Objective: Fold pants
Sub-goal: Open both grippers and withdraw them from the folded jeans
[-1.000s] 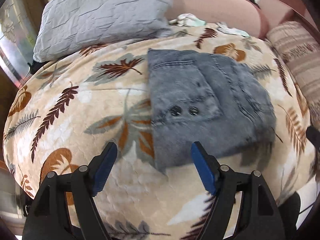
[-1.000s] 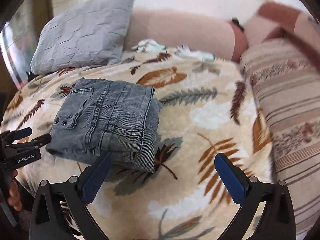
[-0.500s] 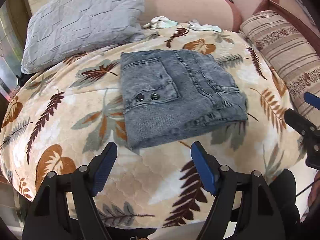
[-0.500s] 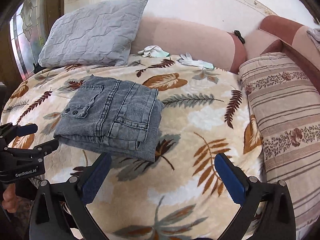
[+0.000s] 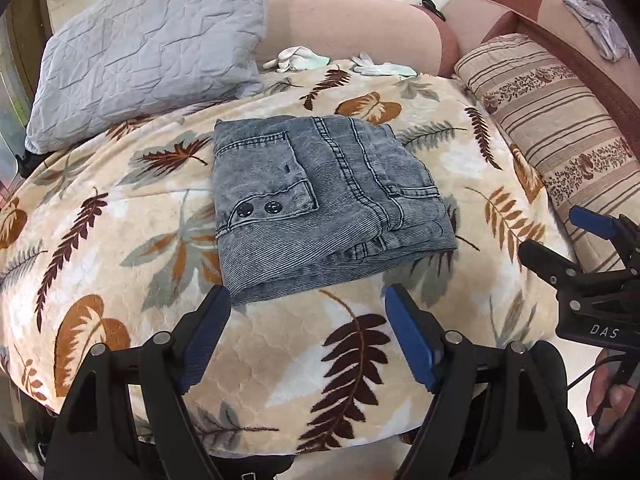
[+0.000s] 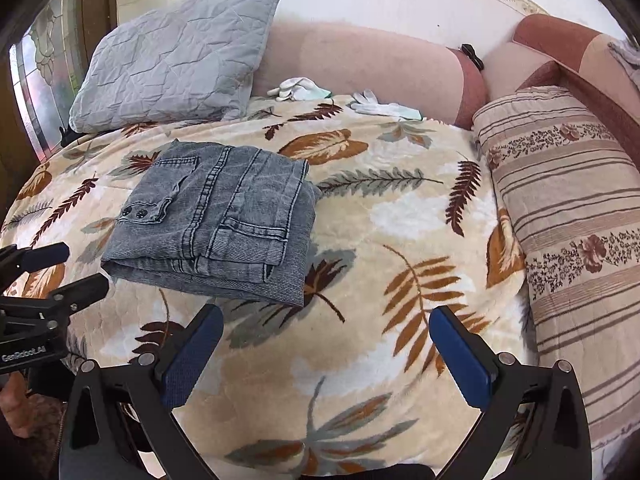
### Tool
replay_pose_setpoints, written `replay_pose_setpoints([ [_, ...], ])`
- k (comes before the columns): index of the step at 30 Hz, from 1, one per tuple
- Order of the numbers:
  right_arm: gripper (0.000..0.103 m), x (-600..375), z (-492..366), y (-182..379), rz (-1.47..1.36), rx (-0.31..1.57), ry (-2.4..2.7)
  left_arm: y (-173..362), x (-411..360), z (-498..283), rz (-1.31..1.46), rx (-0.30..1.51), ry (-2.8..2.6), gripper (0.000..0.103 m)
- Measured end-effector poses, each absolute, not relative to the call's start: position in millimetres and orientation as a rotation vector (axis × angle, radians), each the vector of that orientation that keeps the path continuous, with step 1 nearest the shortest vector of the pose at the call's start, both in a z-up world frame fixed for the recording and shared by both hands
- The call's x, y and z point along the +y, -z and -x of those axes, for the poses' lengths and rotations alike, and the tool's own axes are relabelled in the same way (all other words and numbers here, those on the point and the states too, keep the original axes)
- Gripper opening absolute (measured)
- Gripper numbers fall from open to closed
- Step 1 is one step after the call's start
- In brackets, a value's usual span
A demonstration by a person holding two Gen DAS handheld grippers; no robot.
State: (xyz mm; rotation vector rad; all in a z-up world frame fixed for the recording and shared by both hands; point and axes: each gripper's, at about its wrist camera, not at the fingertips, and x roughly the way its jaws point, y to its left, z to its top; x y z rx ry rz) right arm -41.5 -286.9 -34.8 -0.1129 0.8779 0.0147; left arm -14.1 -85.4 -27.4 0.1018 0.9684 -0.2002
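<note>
On the leaf-print blanket [image 5: 280, 360], just past the tips of our left gripper [image 5: 308, 320], we see one pair of grey pants [image 5: 320, 208] folded into a flat stack, with our right gripper [image 6: 326, 344] hanging nearer us and to its right. We hold both grippers wide apart, empty and touching nothing. We count two grippers, one grey pillow [image 5: 152, 48], one striped bolster [image 6: 568, 216] and two white gloves [image 6: 298, 89].

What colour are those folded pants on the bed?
Washed-out grey denim pants with dark stitching, clearest from the left wrist view.
</note>
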Motion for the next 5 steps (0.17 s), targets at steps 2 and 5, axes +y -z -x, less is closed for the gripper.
replay_pose_setpoints([
  [2,0.103,-287.1,41.4,35.0,0.116,0.879,-0.012,27.5,-86.7,14.2,-0.116,0.962,0.190,0.080],
  [5,0.103,-287.3,40.9,35.2,0.125,0.878,-0.009,28.4,-88.5,14.1,-0.136,0.961,0.174,0.080],
])
